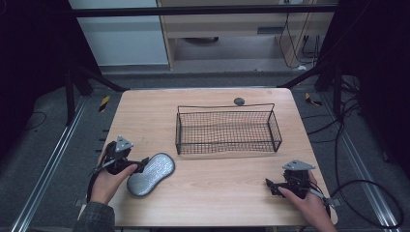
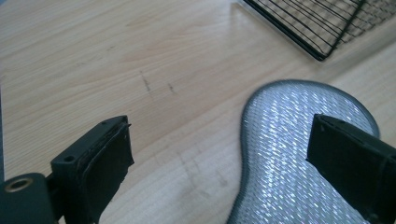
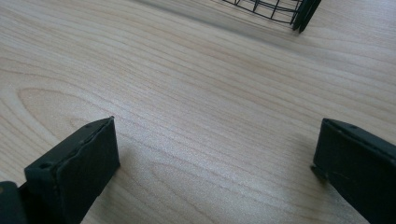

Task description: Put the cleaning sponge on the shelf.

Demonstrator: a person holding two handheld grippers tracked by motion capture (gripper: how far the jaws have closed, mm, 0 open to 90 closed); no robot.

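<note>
Wood grain runs across the pale table (image 1: 208, 193) in the high view, and on its near left part lies a silver-grey insole (image 1: 151, 174), set at a slant. The left gripper (image 1: 140, 166) sits just beside the insole's left edge, held in the person's left hand (image 1: 107, 181); its tips reach the insole's rim, though from up here I cannot tell if they touch it. At the near right corner the right gripper (image 1: 270, 186) rests low in the right hand (image 1: 309, 205), well apart from the insole. A black wire basket (image 1: 226, 130) stands toward the far middle of the table, with nothing in it. Just beyond its far rim lies a small dark round disc (image 1: 239, 101).

From the left gripper view, the jaws of the left gripper (image 2: 219, 144) stand spread wide. The insole (image 2: 280, 154) lies under the right-hand jaw, its glittering mesh reaching partway into the gap; the other jaw hangs over bare wood. A corner of the basket (image 2: 322, 28) shows at the top.

From the right gripper view, the right gripper (image 3: 215, 154) is likewise spread wide over bare table (image 3: 201, 93), gripping nothing. A bit of the basket (image 3: 280, 9) shows at the top edge.
</note>
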